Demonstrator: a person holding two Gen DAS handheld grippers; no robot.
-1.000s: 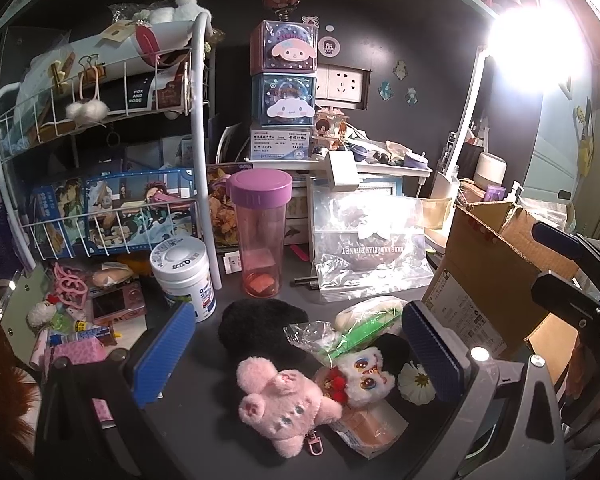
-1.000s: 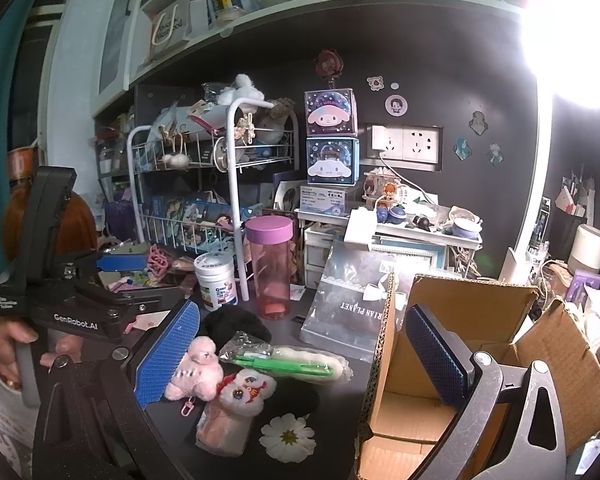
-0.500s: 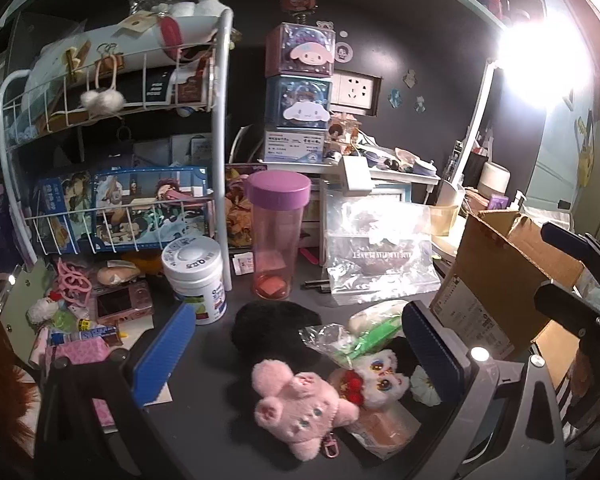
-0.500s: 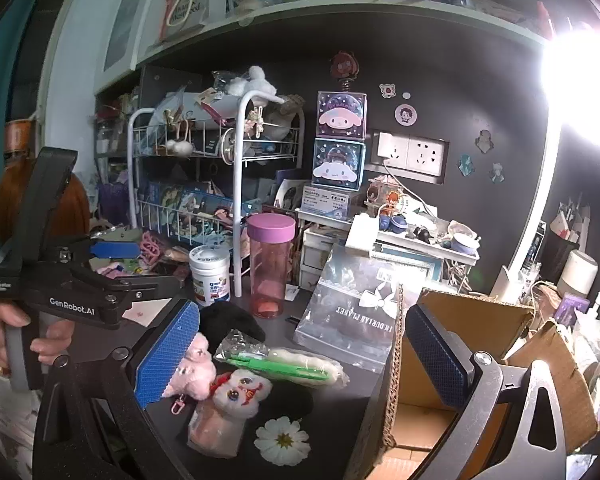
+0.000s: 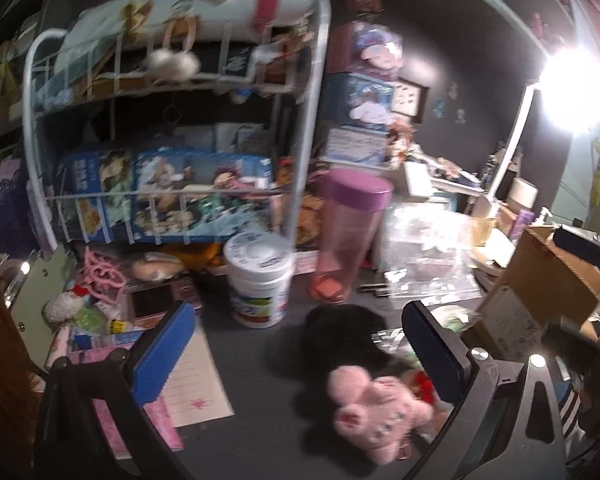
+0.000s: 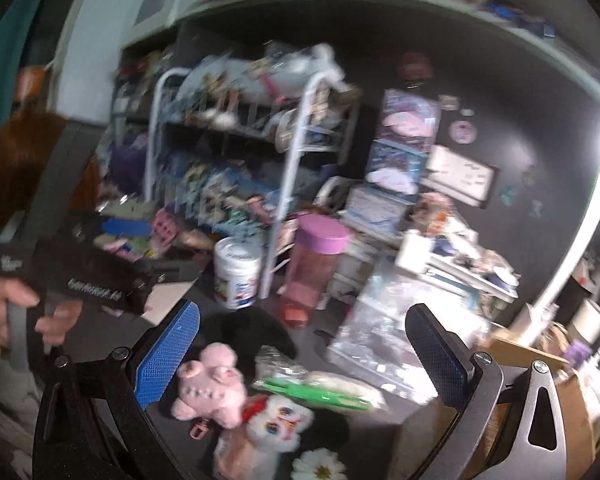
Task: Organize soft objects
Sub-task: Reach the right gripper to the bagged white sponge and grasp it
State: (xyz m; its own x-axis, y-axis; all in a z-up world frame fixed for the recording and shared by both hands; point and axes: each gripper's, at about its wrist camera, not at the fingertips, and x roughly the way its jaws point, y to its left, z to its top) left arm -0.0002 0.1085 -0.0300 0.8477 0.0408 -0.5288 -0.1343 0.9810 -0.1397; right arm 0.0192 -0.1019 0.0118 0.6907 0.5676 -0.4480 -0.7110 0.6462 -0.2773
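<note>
both jaws wide apart, empty; one pink plush [image 6: 210,386], one white plush [image 6: 278,424], one cardboard box [image 5: 548,288].

the right gripper [image 6: 300,356] hangs wide apart over a dark desk [image 6: 112,340]. between its blue pads lie a fluffy pink plush pig [image 6: 212,388], a white plush doll with painted eyes [image 6: 280,424] and a green-striped clear packet [image 6: 320,390]. a cardboard box [image 6: 540,364] sits at right.

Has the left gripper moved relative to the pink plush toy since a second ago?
Yes. The left gripper has shifted left: the pink plush toy, centred between its fingers before, now lies by the right finger, and a lined paper note has appeared.
</note>
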